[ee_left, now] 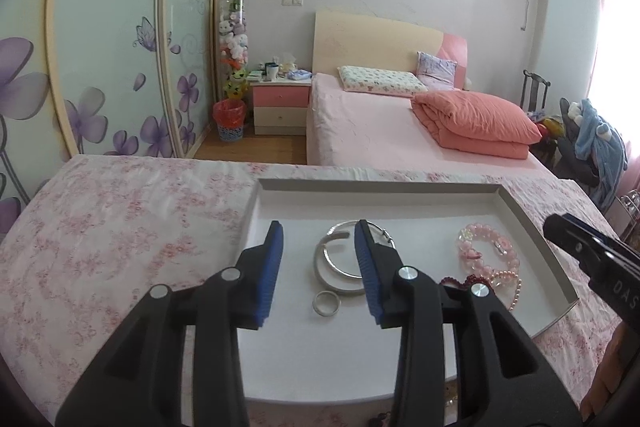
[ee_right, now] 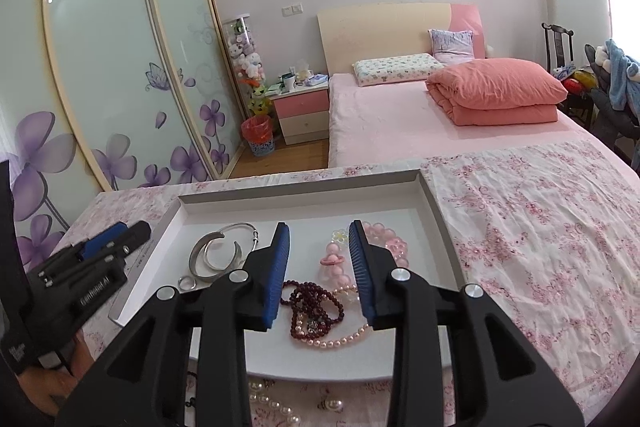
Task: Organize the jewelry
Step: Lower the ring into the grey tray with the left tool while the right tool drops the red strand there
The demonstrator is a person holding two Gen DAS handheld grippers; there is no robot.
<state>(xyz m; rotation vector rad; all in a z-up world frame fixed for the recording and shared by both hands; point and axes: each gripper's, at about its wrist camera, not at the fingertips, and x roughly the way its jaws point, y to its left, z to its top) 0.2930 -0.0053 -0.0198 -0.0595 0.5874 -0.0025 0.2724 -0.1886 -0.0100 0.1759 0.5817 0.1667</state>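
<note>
- The left gripper [ee_left: 320,239], black with ribbed blue pads, stands with its jaws apart and nothing between the pads; it hangs over the left half of a shallow white rectangular tray [ee_left: 532,211].
- Seen through its gap are a wide silver open cuff bangle [ee_left: 334,267] lying flat on the tray floor and, nearer the camera, a small plain silver ring [ee_left: 326,303]; neither is touched.
- The right gripper [ee_right: 318,241], of the same make, is likewise parted and empty, hanging over the tray's right half.
- Framed between its pads are a pale pink chunky-bead bracelet [ee_right: 390,241] with a pink charm, a dark red beaded strand [ee_right: 314,301] coiled in loops, and a pink pearl string [ee_right: 340,339] curving under it; the three overlap in one heap.
- A thin silver wire bangle [ee_right: 240,227] rests just beyond the cuff, touching it.
- Outside the tray, on the pink floral cloth [ee_right: 540,227] at the near edge, lie white pearl beads [ee_right: 276,407], not yet put away.
- In my judgement the step in hand is sorting pieces inside the tray, with both tools free between placements.
- The next move probably calls for lowering one pair of pads onto a single piece and closing gently; the tangled bead heap would need one strand picked cleanly so the others do not drag along.
- The flat ring and cuff look hard to pinch from above.
</note>
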